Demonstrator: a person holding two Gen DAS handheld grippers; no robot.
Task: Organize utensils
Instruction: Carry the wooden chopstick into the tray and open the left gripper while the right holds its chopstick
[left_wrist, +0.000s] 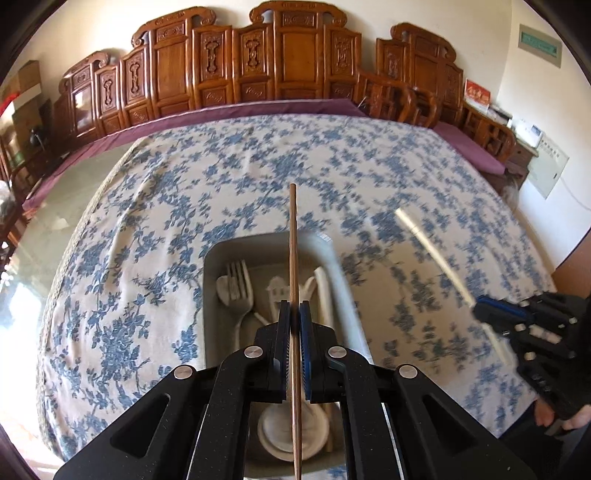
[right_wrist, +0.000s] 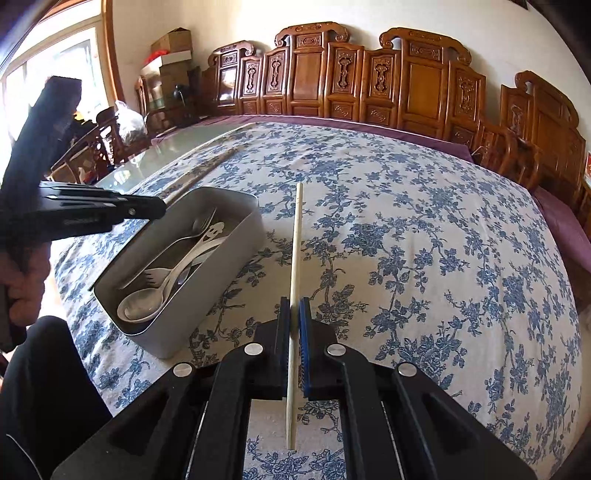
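— Holding what, the left tool?
— Clamped on a brown chopstick, above the grey tray of utensils near the bench's left edge. Right tool pinches a pale chopstick, beside it.

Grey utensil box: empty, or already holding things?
Partly filled. The grey box holds a white spoon, forks and other pale utensils. The brown chopstick in the left gripper is not in it.

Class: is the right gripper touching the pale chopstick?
Touching. The right wrist view shows the right gripper shut, both pads pressing the pale chopstick between them.
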